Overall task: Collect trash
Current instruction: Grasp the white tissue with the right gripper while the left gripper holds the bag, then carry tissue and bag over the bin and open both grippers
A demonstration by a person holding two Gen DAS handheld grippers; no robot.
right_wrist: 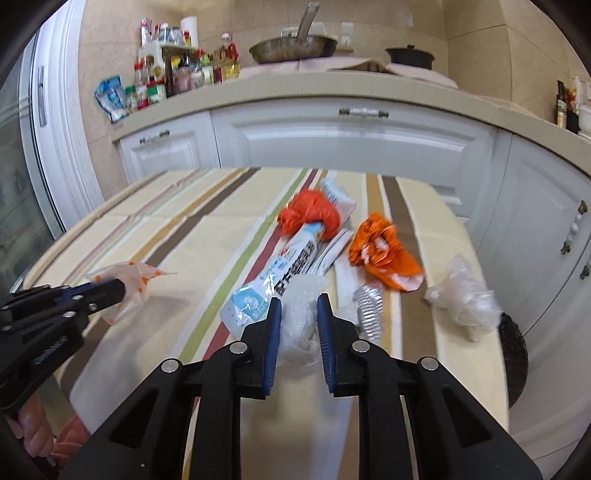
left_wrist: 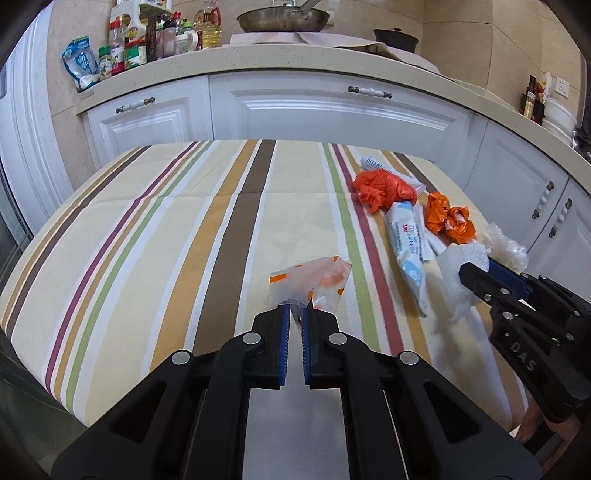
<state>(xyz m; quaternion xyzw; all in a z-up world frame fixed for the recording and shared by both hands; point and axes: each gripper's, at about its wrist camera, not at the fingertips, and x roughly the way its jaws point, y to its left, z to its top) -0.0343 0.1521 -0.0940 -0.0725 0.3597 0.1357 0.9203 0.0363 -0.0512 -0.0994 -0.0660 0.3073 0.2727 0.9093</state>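
Note:
My left gripper [left_wrist: 296, 314] is shut on a clear plastic bag with orange dots [left_wrist: 314, 278], held just above the striped tablecloth [left_wrist: 166, 229]; it also shows in the right wrist view [right_wrist: 125, 284]. My right gripper [right_wrist: 298, 306] is shut on a white crumpled paper towel [right_wrist: 299, 325], which also shows in the left wrist view [left_wrist: 458, 273]. On the table lie an orange crumpled bag [right_wrist: 310, 214], a white and blue wrapper [right_wrist: 280, 273], an orange and white wrapper [right_wrist: 384, 251] and a clear crumpled plastic [right_wrist: 465, 295].
White kitchen cabinets [left_wrist: 332, 114] stand behind the table. The counter [left_wrist: 295, 55] holds bottles and jars, a frying pan [left_wrist: 284, 18] and a dark pot [left_wrist: 395, 38]. A ribbed silvery piece [right_wrist: 367, 306] lies by my right gripper. A dark round object [right_wrist: 515, 354] sits at the table's right edge.

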